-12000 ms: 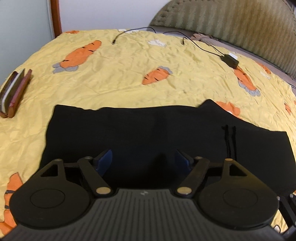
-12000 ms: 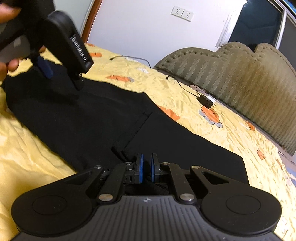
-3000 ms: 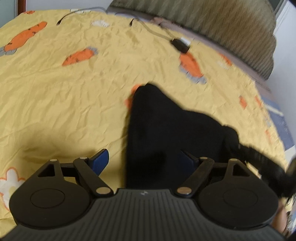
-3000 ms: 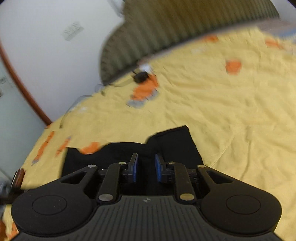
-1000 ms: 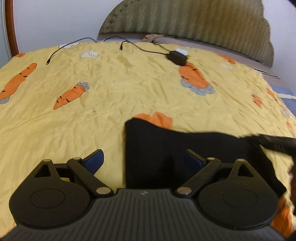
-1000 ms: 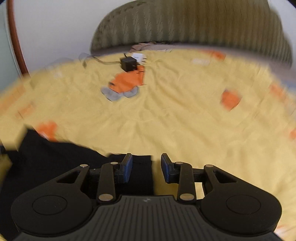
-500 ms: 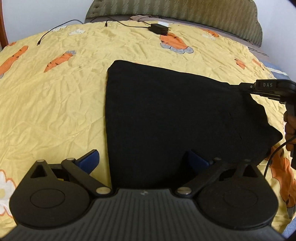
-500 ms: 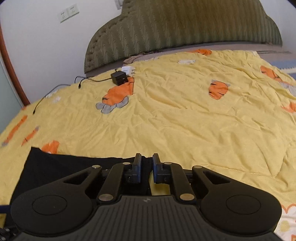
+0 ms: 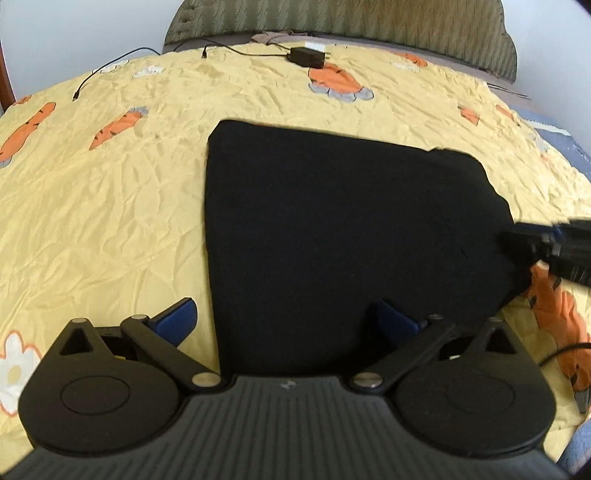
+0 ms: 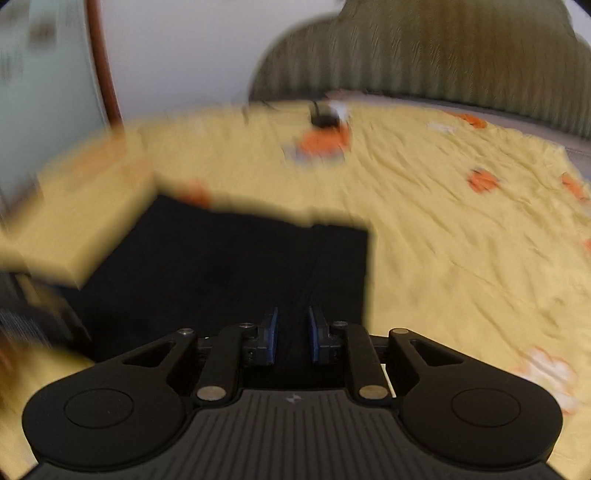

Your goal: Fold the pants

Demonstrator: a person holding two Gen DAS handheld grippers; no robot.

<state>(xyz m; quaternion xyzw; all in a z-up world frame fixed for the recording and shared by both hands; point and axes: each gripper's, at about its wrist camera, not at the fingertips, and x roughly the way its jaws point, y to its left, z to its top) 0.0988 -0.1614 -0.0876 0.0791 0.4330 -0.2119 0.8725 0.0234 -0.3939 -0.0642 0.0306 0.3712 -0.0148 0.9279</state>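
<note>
Left fingers (image 9: 173,320) spread; folded pants (image 9: 343,236) lie crosswise.

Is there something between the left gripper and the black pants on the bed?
Nothing visible. The left gripper, jaws wide open, hangs directly over the near edge of the folded black pants; only yellow bedspread lies beside them.

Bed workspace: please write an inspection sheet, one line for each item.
Surface: yellow bedspread with carrot prints, wrinkled.
Job's things: black pants folded into a compact block, lying flat.
Clutter: nothing seen.
Grippers: left gripper wide open over the pants, empty; right gripper jaws opening, pads apart, over the pants.
Cables: black charger with cord near the headboard.
Surroundings: green padded headboard, white wall.
</note>
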